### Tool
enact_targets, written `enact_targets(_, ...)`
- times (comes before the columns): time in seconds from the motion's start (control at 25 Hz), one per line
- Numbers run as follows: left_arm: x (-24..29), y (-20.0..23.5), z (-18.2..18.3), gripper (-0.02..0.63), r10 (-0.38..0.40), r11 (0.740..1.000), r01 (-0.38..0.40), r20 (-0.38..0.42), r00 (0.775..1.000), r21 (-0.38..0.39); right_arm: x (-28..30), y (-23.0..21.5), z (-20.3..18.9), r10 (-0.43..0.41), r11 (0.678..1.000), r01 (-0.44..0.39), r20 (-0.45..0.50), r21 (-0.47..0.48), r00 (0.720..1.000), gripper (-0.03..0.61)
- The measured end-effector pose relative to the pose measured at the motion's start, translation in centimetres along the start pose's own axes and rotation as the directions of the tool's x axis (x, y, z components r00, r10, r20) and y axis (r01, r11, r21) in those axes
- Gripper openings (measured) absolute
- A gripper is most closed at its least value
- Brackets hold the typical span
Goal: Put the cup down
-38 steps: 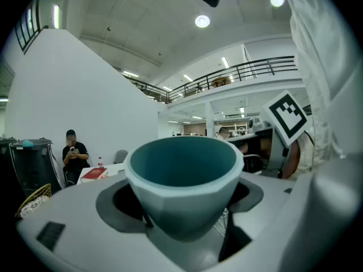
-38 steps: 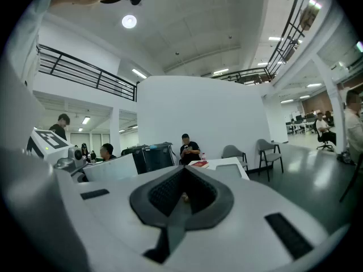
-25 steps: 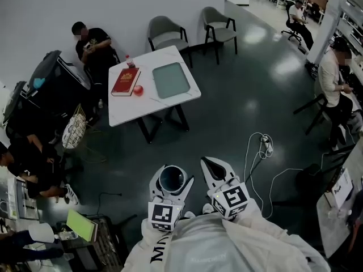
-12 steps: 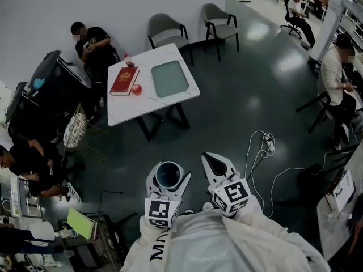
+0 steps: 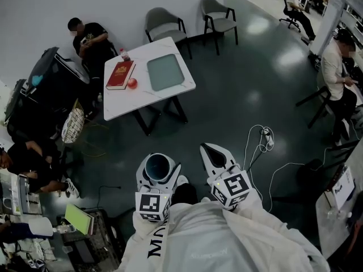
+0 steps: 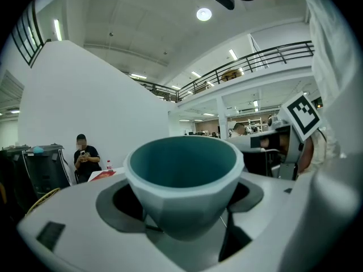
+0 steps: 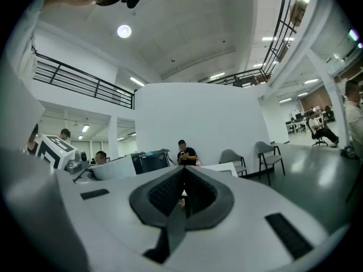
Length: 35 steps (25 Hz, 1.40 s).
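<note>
A teal cup with a pale faceted outside (image 5: 156, 166) sits upright between the jaws of my left gripper (image 5: 157, 173), held low and close to my body above the dark floor. In the left gripper view the cup (image 6: 181, 180) fills the middle, and the left gripper (image 6: 181, 214) is shut on its lower wall. My right gripper (image 5: 212, 153) is beside it, shut and empty; in the right gripper view its jaws (image 7: 182, 200) meet with nothing between them. A white table (image 5: 170, 92) stands some way ahead.
On the table lie a red book (image 5: 119, 75), a red apple (image 5: 132, 83), a green tray (image 5: 165, 72) and a small bottle (image 5: 125, 54). Two grey chairs (image 5: 163, 22) stand behind it. People sit left (image 5: 85, 35) and right (image 5: 334, 67). A cable with power strip (image 5: 265, 140) lies on the floor.
In the head view the left gripper with the cup has drifted a little left and up. The table has shifted slightly left in the picture. The right gripper has hardly moved.
</note>
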<state>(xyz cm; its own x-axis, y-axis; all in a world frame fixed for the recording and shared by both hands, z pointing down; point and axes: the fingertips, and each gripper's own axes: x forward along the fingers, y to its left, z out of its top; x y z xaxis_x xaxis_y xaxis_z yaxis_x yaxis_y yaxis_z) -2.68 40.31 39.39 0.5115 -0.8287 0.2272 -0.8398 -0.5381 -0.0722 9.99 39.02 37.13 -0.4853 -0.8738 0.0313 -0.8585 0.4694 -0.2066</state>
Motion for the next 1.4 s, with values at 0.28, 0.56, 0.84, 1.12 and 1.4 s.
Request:
enact_targets(0.28, 2.1, 1.8, -0.4, 0.399, 0.004, 1.0, -0.004, 0.009, 1.0, 0.0, 2.4, -0.8, -0.3, 0.004, 1.0, -0.004, -0.004, -0.013, 1.0, 0.005)
enact_targets(0.56, 5.4, 3.8, 0.0, 0.399, -0.008, 1.0, 0.008, 0.029, 1.0, 0.021, 6.3, -2.7, 0.0, -0.006, 0.999, 0.006, -0.003, -0.04, 1.0, 0.005)
enact_targets(0.84, 9.0, 7.3, 0.0, 0.399, -0.003, 1.0, 0.002, 0.015, 1.0, 0.009, 11.7, -4.1, -0.8, 0.002, 0.999, -0.005, -0.045, -0.053, 0.999, 0.005)
enact_targets(1.12, 14.0, 11.7, -0.1, 0.399, -0.016, 1.0, 0.016, -0.014, 1.0, -0.003, 18.3, -6.2, -1.5, -0.003, 0.999, 0.0, -0.079, -0.041, 0.997, 0.005)
enact_targets(1.4, 19.7, 16.2, 0.8, 0.399, -0.049, 0.999, 0.049, -0.038, 0.998, -0.015, 24.5, -8.5, -1.8, -0.025, 1.0, 0.024, -0.127, -0.014, 0.992, 0.005)
